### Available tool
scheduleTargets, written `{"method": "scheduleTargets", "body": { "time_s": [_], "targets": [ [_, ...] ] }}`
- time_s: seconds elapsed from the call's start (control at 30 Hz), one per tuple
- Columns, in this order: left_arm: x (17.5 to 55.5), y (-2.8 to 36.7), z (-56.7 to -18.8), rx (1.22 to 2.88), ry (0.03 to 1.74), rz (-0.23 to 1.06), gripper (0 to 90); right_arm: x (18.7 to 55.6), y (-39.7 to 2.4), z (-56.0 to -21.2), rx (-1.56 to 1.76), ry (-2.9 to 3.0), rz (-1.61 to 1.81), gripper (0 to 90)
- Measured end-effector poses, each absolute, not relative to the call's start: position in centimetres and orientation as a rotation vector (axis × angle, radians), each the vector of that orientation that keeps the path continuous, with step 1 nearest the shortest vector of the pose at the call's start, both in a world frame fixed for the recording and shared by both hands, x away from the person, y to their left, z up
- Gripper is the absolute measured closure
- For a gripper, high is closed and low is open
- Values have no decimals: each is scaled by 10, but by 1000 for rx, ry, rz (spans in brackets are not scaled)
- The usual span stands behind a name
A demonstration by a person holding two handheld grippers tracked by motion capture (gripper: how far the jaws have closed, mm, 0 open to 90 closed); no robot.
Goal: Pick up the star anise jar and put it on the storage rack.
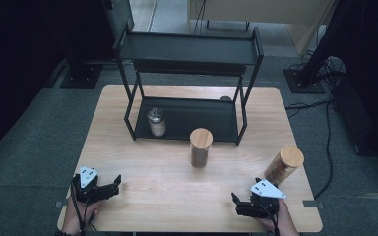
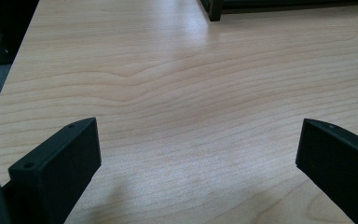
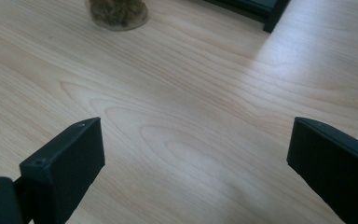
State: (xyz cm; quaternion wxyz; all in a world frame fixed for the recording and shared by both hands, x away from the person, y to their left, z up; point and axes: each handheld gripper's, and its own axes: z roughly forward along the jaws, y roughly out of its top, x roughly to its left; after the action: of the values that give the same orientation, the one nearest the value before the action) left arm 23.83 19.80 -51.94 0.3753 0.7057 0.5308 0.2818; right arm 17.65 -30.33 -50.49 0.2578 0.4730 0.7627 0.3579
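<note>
Three jars stand on the table (image 1: 128, 162). A small jar with a metal lid (image 1: 156, 121), pale stuff inside, sits on the lower shelf of the black rack (image 1: 187, 118). A cork-lidded jar (image 1: 200, 147) of brown contents stands just in front of the rack. A second cork-lidded jar (image 1: 284, 165), filled with something brown, stands near the right edge, just beyond the right claw (image 1: 237, 203). That claw gapes wide over bare wood, holding nothing. The left claw (image 1: 114, 186), also wide and empty, rests at the near left corner, well apart from every jar.
</note>
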Motion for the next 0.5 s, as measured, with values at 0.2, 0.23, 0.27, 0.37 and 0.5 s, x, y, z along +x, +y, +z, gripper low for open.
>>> {"method": "scheduleTargets", "body": {
  "time_s": [0.2, 0.23, 0.27, 0.37, 0.5],
  "targets": [
    [238, 199, -519, 1800, 1358, 716, 2, 183, -292, -503, 1262, 2088, 977, 38],
    [238, 199, -519, 1802, 1357, 716, 2, 184, -290, -503, 1257, 2093, 974, 38],
    [238, 199, -519, 1803, 1357, 717, 2, 185, -288, -503, 1256, 2096, 973, 38],
    [238, 198, -519, 1816, 1351, 720, 2, 188, -283, -504, 1248, 2108, 971, 38],
    [238, 198, -519, 1818, 1347, 720, 2, 192, -277, -503, 1238, 2119, 974, 38]
  ]
}}
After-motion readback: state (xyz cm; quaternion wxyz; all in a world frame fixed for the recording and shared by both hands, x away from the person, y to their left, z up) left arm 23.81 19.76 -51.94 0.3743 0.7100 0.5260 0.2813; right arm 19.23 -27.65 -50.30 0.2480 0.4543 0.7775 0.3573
